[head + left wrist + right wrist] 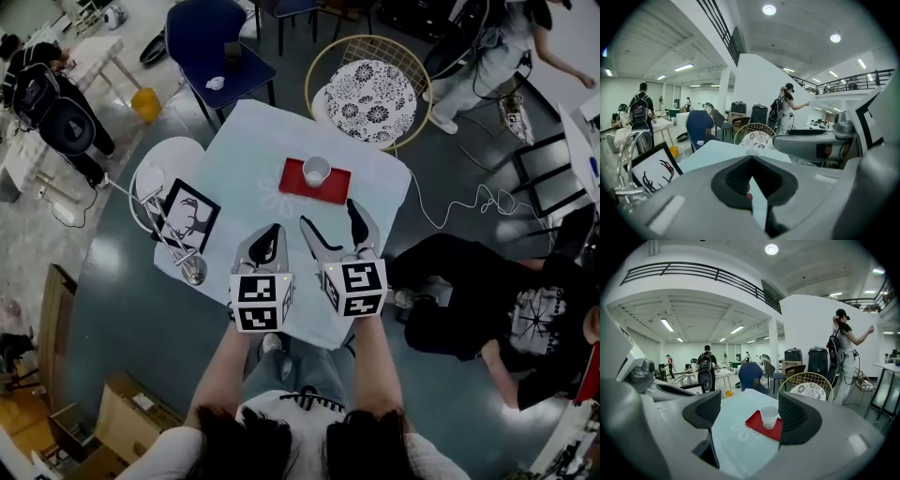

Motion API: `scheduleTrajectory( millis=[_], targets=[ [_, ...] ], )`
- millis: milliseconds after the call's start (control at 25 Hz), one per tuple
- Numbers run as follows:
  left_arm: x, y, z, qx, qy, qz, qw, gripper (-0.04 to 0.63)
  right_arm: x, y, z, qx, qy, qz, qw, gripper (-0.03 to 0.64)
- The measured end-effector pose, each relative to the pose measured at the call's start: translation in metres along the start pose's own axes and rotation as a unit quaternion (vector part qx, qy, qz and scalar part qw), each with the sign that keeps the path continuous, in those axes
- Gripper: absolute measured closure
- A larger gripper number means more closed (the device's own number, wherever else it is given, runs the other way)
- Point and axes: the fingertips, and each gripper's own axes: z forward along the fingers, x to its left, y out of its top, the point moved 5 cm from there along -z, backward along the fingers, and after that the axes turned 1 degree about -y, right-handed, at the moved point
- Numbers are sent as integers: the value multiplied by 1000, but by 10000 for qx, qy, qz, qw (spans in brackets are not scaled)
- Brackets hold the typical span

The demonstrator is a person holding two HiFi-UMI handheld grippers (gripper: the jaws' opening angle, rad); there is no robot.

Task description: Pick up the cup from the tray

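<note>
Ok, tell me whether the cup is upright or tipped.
Upright: the cup stands on its base on the red tray, rim facing up.

1. This is a large open-plan work hall, office or lab: a black-railed mezzanine balcony [698, 269] runs beneath a white ceiling with round recessed lamps [771, 249].
2. A person wearing a black backpack [706, 364] stands in the hall.
3. A white cable [469, 199] trails over the grey floor [112, 309], where brown cardboard boxes [131, 417] also sit.
</note>
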Motion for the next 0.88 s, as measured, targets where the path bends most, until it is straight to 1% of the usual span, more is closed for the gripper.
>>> scheduleTrajectory(
  millis=[200,480,640,720,880],
  targets=[
    [8,-3,39,132,114,109,9998,595,-24,-16,41,158,17,-83,9998,224],
    [24,-15,88,243,265,48,9993,595,-43,-42,90,236,151,-90,9996,196],
    [33,-24,114,321,323,47,9990,595,-52,-55,119,260,113,-66,9996,189],
    [37,-28,125,364,360,4,9987,595,-58,-61,131,273,68,-81,9996,175],
    [41,-39,144,495,339,-22,9982,595,-70,-73,152,385,58,-127,9992,170]
  ],
)
